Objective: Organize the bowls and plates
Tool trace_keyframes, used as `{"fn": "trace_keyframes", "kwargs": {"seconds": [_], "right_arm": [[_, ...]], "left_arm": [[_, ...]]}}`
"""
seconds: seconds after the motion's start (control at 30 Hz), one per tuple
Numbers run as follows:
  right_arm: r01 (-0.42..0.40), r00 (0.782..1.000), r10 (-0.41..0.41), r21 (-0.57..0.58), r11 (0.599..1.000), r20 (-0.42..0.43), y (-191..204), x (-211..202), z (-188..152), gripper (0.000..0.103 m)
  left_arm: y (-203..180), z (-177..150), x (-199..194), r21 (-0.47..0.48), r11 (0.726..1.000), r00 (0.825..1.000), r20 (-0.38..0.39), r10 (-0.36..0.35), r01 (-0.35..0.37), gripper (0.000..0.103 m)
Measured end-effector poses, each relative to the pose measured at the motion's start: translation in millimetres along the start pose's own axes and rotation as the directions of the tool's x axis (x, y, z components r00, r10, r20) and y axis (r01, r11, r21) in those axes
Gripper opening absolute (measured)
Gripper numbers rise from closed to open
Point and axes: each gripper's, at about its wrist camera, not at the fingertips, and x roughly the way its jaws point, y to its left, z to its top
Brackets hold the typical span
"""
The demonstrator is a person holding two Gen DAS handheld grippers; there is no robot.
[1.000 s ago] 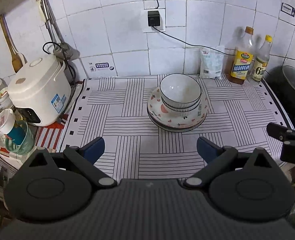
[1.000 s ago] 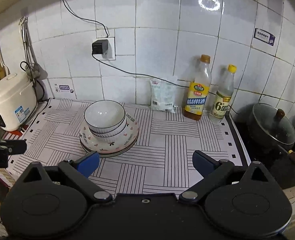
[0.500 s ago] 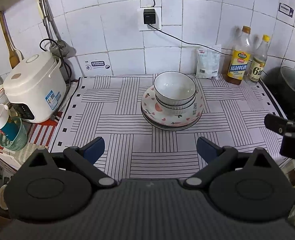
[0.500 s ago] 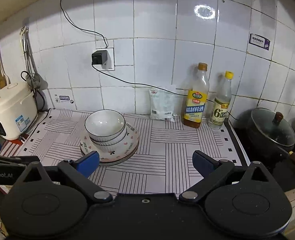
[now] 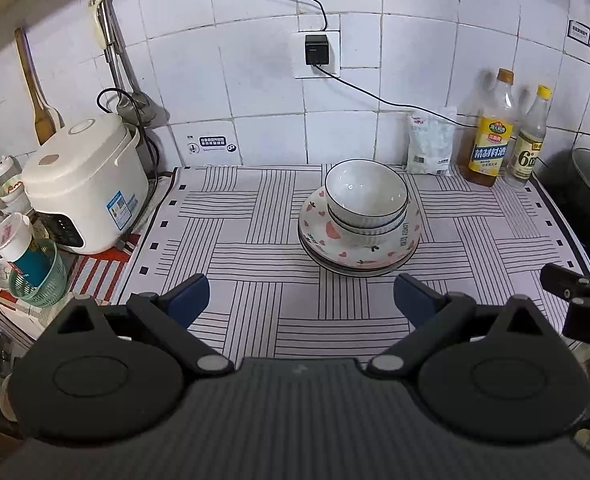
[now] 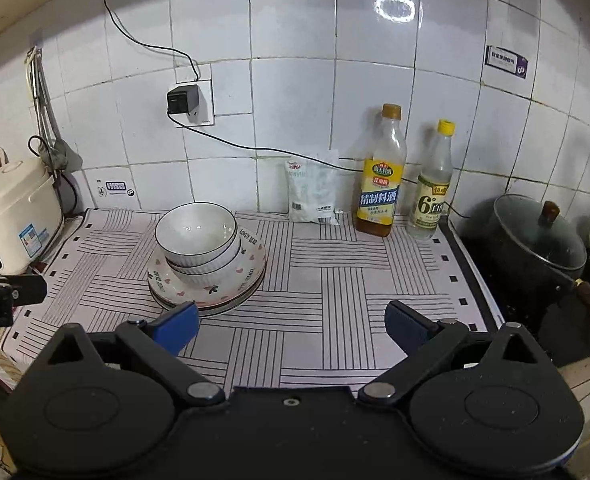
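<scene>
Your right claw point(image 6: 291, 326) hangs wide open over the striped tabletop point(image 6: 335, 280), holding nothing.

Look to the left and you see two white bowls point(image 6: 197, 240), one sitting inside the other, on a stack of plates point(image 6: 251, 270) with little hearts. The left blue fingertip point(image 6: 177, 327) of your claw is just in front of the plates. By the tiled wall stand a white bag point(image 6: 313, 192), a big bottle point(image 6: 382, 184) with a yellow label and a smaller bottle point(image 6: 434, 192) with a yellow cap. A dark pot point(image 6: 535, 244) with a glass lid sits at your right. A white rice cooker point(image 6: 13, 216) sits far left, and your other claw point(image 6: 7, 298) pokes in below it.
</scene>
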Motion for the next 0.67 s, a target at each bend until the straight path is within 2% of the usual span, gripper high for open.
{"fn": "trace_keyframes", "kwargs": {"seconds": [0.13,0.67], "right_arm": [[-0.004,1.000,0.004,0.004,1.000,-0.008,0.1,1.8,-0.3,0.101],[-0.001,0.999,0.001,-0.008,1.000,-0.032,4.1,11.8,2.0,0.101]], "left_arm": [[2.9,-0.3,0.4,-0.011,0.999,0.999,-0.002,-0.036,0.036,0.100],[5.9,0.8,8.0,-0.005,1.000,1.000,-0.010,-0.027,0.027,0.100]]}}
